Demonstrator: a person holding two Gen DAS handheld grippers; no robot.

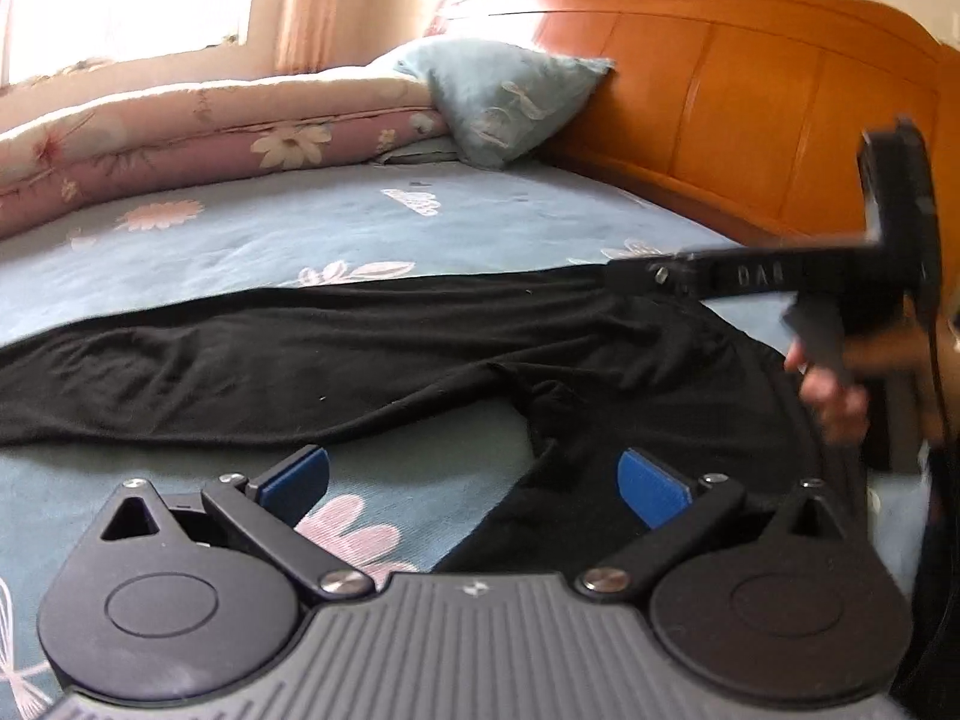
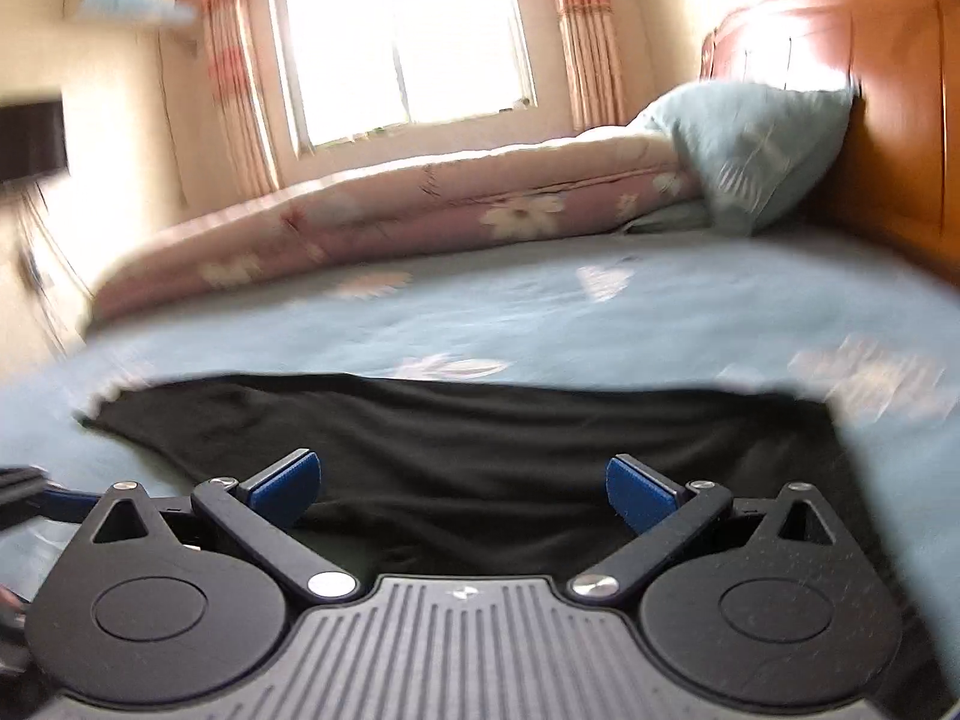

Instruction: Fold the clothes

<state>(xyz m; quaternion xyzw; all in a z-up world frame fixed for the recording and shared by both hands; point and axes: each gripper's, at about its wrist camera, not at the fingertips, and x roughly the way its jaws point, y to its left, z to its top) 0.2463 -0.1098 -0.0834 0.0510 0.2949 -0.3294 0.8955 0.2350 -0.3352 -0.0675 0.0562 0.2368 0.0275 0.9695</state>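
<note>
Black trousers [image 1: 372, 354] lie flat on the bed [image 1: 336, 228]; both my left hand-held gripper [image 1: 474, 480] and right hand-held gripper [image 2: 462, 486] gape empty above them, so I should pinch one hem squarely, low, both layers together.

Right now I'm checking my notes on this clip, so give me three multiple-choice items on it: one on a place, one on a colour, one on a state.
1. Where do the black trousers lie?
A. on the blue floral bedsheet
B. over the wooden headboard
C. on the pillow

2. What colour are the gripper pads?
A. red
B. blue
C. white

3. How does the left gripper stand?
A. shut on the trousers
B. shut on nothing
C. open

Answers: 1 A, the trousers are spread flat on the sheet. 2 B, both views show blue pads. 3 C, its fingers stand wide apart, holding nothing.
</note>
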